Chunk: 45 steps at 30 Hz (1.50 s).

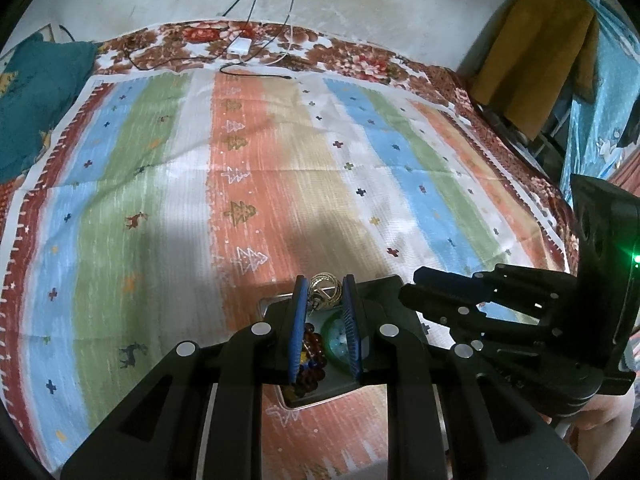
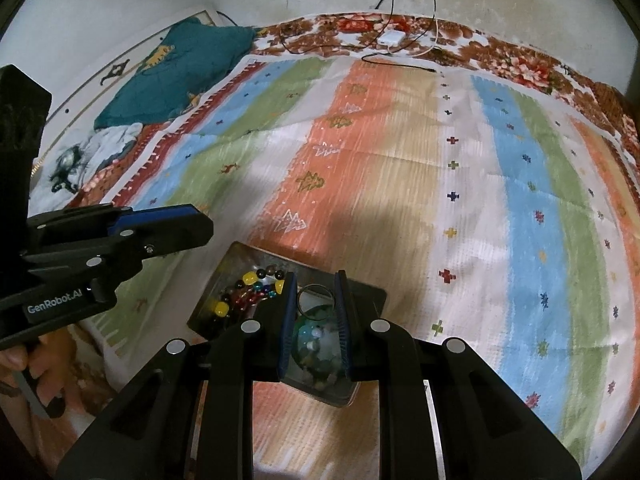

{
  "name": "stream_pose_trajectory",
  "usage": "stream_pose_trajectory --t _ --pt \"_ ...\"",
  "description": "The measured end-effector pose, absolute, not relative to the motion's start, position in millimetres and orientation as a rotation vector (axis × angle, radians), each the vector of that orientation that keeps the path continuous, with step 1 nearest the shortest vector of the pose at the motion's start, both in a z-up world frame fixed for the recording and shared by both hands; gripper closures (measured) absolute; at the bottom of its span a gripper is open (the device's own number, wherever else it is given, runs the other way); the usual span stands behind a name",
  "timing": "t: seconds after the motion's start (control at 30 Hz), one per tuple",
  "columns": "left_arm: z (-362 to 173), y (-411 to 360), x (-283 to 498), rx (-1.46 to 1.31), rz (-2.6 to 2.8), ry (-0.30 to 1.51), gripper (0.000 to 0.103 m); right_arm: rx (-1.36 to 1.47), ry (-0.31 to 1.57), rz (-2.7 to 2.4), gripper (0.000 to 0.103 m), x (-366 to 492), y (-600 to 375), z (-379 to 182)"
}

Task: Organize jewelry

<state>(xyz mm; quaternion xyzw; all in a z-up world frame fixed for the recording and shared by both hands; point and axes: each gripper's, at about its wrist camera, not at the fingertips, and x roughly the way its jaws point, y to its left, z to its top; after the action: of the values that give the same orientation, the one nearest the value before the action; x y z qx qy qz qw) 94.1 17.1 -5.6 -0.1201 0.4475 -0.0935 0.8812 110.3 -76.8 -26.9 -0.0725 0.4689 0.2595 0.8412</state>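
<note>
A small metal tray lies on the striped cloth and holds bead bracelets and a green bangle. My left gripper hovers over the tray, shut on a gold ornament held between its blue pads. Beads and the green bangle show below it in the tray. My right gripper is above the tray with a thin metal ring between its fingers, seemingly gripped. The left gripper shows at the left of the right wrist view.
The striped cloth covers a floral bedspread. A white charger with cables lies at the far edge. A teal cushion is at the far left. Clothes hang at the right.
</note>
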Motion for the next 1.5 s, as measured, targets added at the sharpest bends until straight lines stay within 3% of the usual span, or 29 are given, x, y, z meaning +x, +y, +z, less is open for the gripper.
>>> stream_pose_trajectory --t 0.07,0.13,0.4,0.63,0.77,0.83,1.0,1.23,1.5 --pt "-6.9 17.7 95.7 -0.264 -0.204 0.938 0.082 -0.151 1.000 0.544 0.083 110.3 -76.5 -28.7" --pt "-9.0 18.8 97.7 -0.280 -0.207 0.946 0.073 -0.150 1.003 0.532 0.069 110.0 -77.9 -30.0" --pt "-8.7 26.9 95.4 -0.295 -0.180 0.939 0.060 -0.138 0.977 0.499 0.046 102.8 -89.7 -24.5" --pt "-8.9 30.0 83.0 -0.302 -0.177 0.930 0.054 -0.128 0.949 0.481 0.034 93.6 -101.4 -19.0" --pt "-9.2 30.4 75.6 -0.297 -0.177 0.926 0.045 -0.125 0.938 0.483 0.027 85.9 -107.3 -17.4" --pt "-9.9 31.0 71.2 -0.297 -0.179 0.923 0.039 -0.125 0.935 0.483 0.024 83.8 -108.7 -17.1" --pt "-8.5 28.9 62.4 -0.271 -0.175 0.907 0.011 -0.118 0.917 0.489 0.016 74.2 -115.4 -15.5" --pt "-12.0 27.9 51.2 -0.237 -0.170 0.909 0.006 -0.079 0.885 0.493 0.006 65.5 -124.0 -11.5" --pt "-8.4 22.4 32.7 -0.174 -0.183 0.855 0.006 -0.075 0.848 0.506 0.005 50.1 -132.2 -9.2"
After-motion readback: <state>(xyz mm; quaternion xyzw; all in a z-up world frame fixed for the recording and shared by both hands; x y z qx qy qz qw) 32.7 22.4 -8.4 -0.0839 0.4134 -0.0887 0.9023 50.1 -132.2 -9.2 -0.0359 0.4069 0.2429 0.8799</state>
